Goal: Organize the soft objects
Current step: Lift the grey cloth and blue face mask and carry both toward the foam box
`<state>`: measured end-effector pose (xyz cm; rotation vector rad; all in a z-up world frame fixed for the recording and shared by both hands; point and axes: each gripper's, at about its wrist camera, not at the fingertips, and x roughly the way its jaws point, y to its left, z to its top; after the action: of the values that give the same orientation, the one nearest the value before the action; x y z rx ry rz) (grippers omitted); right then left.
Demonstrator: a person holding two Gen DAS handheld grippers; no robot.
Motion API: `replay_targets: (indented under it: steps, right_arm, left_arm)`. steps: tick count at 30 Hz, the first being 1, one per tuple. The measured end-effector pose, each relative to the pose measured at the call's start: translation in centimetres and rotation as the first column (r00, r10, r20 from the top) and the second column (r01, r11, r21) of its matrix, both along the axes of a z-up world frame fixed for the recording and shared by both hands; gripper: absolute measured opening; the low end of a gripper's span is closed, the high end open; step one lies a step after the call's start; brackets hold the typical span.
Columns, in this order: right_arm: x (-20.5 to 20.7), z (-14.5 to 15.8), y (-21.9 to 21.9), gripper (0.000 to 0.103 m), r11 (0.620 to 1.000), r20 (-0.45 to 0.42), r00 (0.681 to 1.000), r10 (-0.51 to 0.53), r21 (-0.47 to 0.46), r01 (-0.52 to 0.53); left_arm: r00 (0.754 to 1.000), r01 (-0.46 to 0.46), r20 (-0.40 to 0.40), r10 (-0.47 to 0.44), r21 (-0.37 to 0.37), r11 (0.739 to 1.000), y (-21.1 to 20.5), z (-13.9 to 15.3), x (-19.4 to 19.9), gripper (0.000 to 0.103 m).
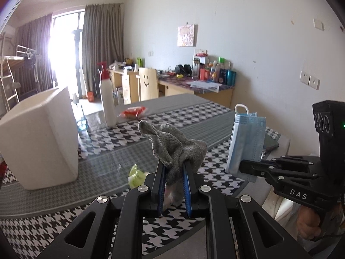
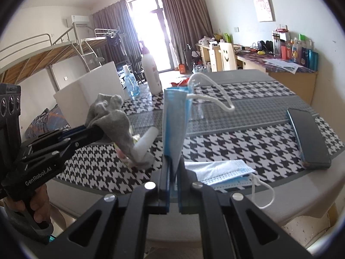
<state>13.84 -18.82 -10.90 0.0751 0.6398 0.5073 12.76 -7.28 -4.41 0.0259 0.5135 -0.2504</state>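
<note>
- Grey sock (image 1: pixel 172 146) hangs bunched in the left gripper (image 1: pixel 174 172), its tongs clamped on the fabric; limp, light stuff, above the houndstooth table (image 1: pixel 194 116)
- Blue mask (image 2: pixel 172 127) stands pinched edge-on in the right gripper (image 2: pixel 172 183); thin, floppy, ear loops dangling free
- Second mask (image 2: pixel 222 170) lies flat near the table edge; best taken by its pleated body, I'd say; white box (image 1: pixel 41 136) waits at left

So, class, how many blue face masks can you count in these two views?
2. One face mask is clamped upright in the right gripper; the other mask lies flat on the table beside it. More may be hidden.
</note>
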Motion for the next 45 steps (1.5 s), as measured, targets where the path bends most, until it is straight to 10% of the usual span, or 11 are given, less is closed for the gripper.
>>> replay_targets:
  steps: [45]
  right_arm:
    - [0.1,5.1,4.2,0.008,0.996,0.161,0.983,0.089,0.010,-0.091]
  left_arm:
    - [0.983,-0.161,0.099,0.158,0.032,0.986,3.3,4.3,0.6,0.016]
